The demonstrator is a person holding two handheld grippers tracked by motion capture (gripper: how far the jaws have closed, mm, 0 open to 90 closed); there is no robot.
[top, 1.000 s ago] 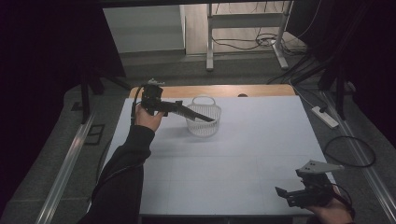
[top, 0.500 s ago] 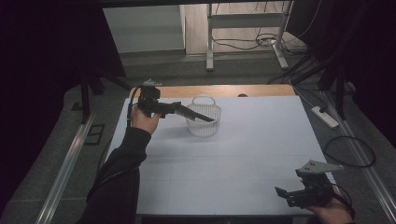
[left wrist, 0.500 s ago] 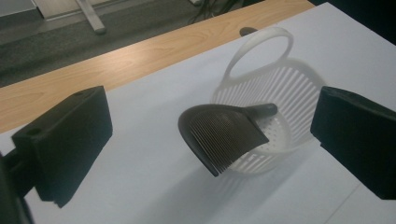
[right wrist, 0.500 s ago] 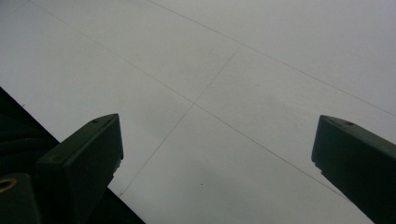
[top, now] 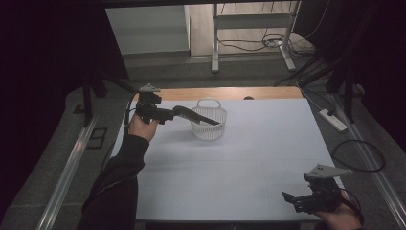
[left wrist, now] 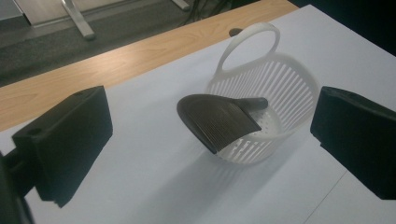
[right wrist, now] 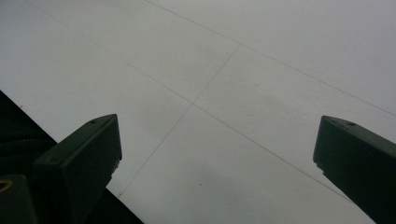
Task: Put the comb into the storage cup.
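Brush (left wrist: 219, 122) rests in white basket (left wrist: 285, 100); both grippers' jaws spread apart, empty

Small round white slatted basket (top: 208, 125) with one upright loop handle, standing upright on the far part of the white tabletop, near its wooden edge. Dark ribbed fan-shaped tool (left wrist: 218, 119) propped tilted inside, handle down in the basket, broad blade overhanging the rim.

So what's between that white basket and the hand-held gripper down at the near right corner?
Nothing: in the high view, only bare white table lies between the basket and the right hand-held gripper. A dark scoop rests on the basket's far side from it.
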